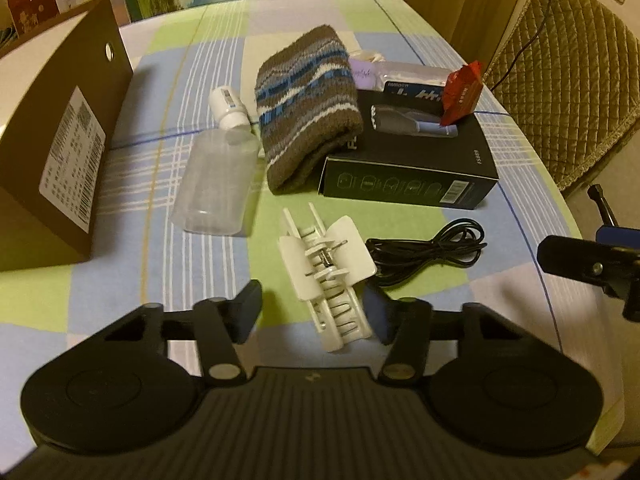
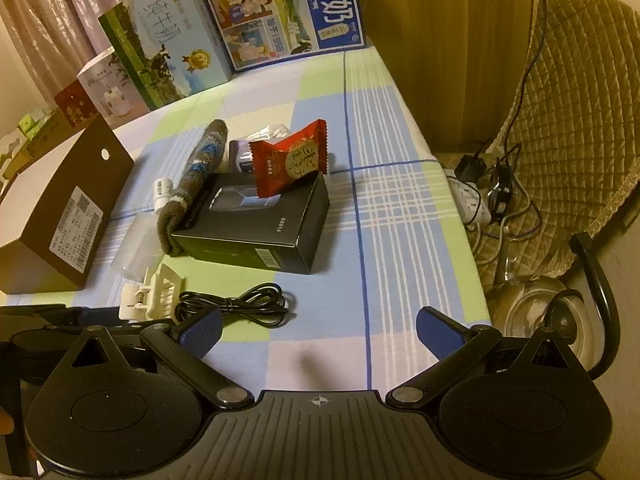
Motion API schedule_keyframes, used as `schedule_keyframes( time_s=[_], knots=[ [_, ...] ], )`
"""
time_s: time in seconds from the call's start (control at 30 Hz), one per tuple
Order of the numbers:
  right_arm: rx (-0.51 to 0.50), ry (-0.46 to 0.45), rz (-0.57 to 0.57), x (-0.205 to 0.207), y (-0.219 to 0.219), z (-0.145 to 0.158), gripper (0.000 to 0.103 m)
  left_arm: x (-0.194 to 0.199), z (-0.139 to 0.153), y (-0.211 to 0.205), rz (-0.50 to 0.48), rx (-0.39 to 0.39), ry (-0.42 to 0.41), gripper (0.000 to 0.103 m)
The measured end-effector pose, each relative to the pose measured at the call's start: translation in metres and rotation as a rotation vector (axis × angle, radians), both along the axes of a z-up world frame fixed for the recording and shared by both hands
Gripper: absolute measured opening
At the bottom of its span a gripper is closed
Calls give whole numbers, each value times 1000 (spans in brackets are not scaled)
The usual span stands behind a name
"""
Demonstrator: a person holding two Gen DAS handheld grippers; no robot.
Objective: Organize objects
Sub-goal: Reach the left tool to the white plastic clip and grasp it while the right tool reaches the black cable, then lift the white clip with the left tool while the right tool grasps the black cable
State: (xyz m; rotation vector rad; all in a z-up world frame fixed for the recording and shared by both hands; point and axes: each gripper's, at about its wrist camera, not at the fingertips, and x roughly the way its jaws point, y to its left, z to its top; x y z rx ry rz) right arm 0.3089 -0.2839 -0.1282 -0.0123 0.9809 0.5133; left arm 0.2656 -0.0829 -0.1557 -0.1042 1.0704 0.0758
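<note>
I am holding my left gripper [image 1: 310, 316] low in the bottom centre of the left wrist view, its jaws spread, with the near end of a white plastic claw hair clip [image 1: 326, 276] lying between the two dark pads; I cannot tell whether either pad is touching it. In the right wrist view my right gripper [image 2: 318, 330] is hovering with its jaws spread wide over the blue, green and white checked tablecloth [image 2: 400, 208], pinching nothing.

Just right of the clip in the left view, a coiled black cable [image 1: 424, 254] is lying on the cloth. In the right view it is sitting just beyond my left blue pad.

Further up the frame, a clear plastic bottle with a white cap [image 1: 218, 176] is lying on its side, left of centre. Beside it, a folded brown knitted cloth with blue and white stripes [image 1: 308, 108] is leaning against a black rectangular box [image 1: 412, 176]. A red crinkled snack packet [image 2: 290, 164] is resting on the far end of that box.

At the left edge, a large brown cardboard box with a white label [image 1: 60, 152] is standing on the table.

Along the far edge, at the top of the frame, colourful printed cartons [image 2: 280, 12] are standing upright. At the right, a quilted tan chair cover [image 2: 572, 120] is showing beside the table.
</note>
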Motion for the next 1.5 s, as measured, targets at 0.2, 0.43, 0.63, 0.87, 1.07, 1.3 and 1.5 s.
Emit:
schedule_keyframes(
  time_s=[0.2, 0.43, 0.63, 0.87, 1.07, 1.3, 1.5],
  knots=[
    [-4, 12, 18, 5, 5, -6, 101, -5, -7, 9, 15, -5, 16, 23],
    [3, 28, 71, 4, 24, -14, 101, -26, -8, 27, 39, 24, 12, 23],
    [12, 38, 129, -2, 49, -25, 101, -53, -6, 52, 126, 31, 20, 23],
    [-32, 23, 128, -7, 80, -44, 101, -69, -4, 69, 198, 35, 18, 32],
    [-61, -9, 89, -6, 94, -58, 101, -70, 0, 65, 191, 53, -13, 52],
    [-100, -67, 114, -9, 102, -61, 94, -65, 6, 63, 177, 71, -32, 52],
    [-88, -43, 120, -12, 86, -58, 94, -58, 6, 62, 165, 89, -37, 52]
  ],
)
